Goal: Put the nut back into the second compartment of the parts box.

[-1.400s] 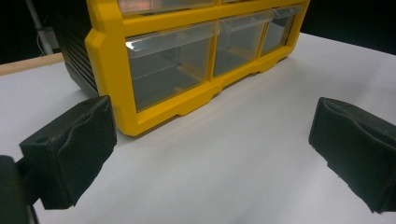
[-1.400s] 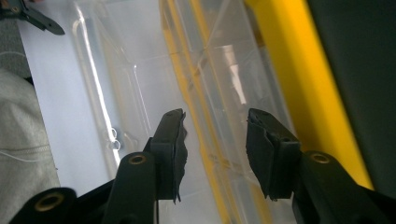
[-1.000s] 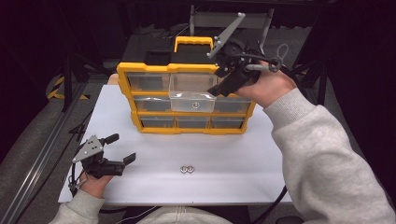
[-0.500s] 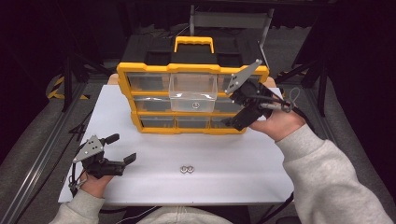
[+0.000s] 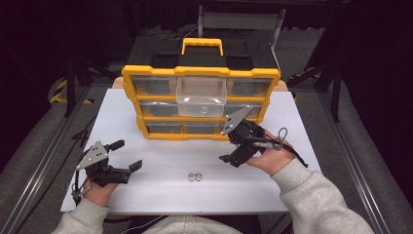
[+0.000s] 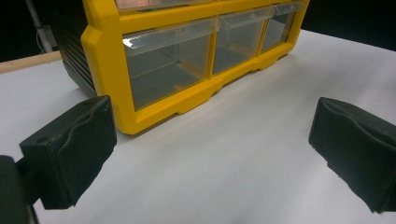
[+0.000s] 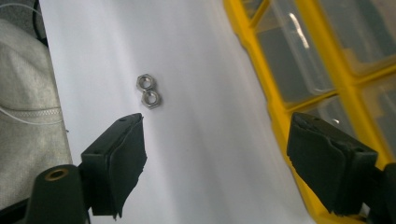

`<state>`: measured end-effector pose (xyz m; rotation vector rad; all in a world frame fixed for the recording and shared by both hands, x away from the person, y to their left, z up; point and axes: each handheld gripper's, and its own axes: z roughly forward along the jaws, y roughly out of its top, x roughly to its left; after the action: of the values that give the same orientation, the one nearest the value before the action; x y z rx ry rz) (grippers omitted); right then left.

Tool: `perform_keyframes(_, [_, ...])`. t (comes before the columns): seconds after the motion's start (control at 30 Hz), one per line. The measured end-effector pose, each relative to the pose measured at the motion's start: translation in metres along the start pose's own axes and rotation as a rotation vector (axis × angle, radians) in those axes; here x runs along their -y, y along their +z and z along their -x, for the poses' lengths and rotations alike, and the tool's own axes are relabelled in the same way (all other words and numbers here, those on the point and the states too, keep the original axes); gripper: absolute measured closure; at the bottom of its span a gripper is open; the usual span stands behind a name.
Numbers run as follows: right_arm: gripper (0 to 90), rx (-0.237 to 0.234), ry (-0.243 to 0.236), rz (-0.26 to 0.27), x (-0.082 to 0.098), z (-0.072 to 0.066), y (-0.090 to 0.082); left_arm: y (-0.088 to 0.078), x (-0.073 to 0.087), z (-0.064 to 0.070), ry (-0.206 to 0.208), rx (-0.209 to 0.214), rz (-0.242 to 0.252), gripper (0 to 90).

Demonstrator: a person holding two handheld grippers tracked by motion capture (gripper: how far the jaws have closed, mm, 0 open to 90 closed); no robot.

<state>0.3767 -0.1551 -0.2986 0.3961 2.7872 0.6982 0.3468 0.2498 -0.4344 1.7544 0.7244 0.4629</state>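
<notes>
White matte table top (image 5: 160, 161) carried a yellow plastic organizer (image 5: 200, 105) with a black back and a yellow carry handle (image 5: 202, 45) on top. Its front was a grid of clear, glossy plastic drawers in three rows. The top-middle drawer (image 5: 201, 96) stood pulled out toward the person, boxy and see-through, with a small round metal piece (image 5: 204, 110) visible at its lower front.

Two small hex nuts (image 5: 196, 177), shiny silver metal, lay touching side by side on the bare table near the person's edge, between the two grippers and well apart from the organizer. In the right gripper view the nuts (image 7: 148, 91) sat just beyond the left jaw tip.

Left gripper (image 5: 127, 156) was held low at the near-left of the table, jaws spread wide, nothing between them; the pads (image 6: 74, 140) were black, soft-looking, slightly wrinkled foam blocks. A grey three-cornered plate (image 5: 92, 155) sat on top.

Right gripper (image 5: 231, 146) was held just in front of the organizer's bottom row, right of centre, jaws wide apart and empty; its pads (image 7: 122, 158) were the same black foam. Grey fleecy sleeves (image 5: 316, 195) came in from the bottom.
</notes>
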Motion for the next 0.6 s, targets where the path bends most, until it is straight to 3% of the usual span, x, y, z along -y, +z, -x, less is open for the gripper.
perform_keyframes(0.3, [18.2, -0.058, -0.016, -0.043, -0.002, -0.014, 0.041, 0.0, 0.0, 0.0, 0.001, 0.003, 0.002, 1.6])
perform_keyframes(0.6, [18.3, -0.08, -0.04, -0.069, -0.006, -0.026, 0.076, 0.0, 0.0, 0.0, 0.001, 0.003, 0.002, 1.6])
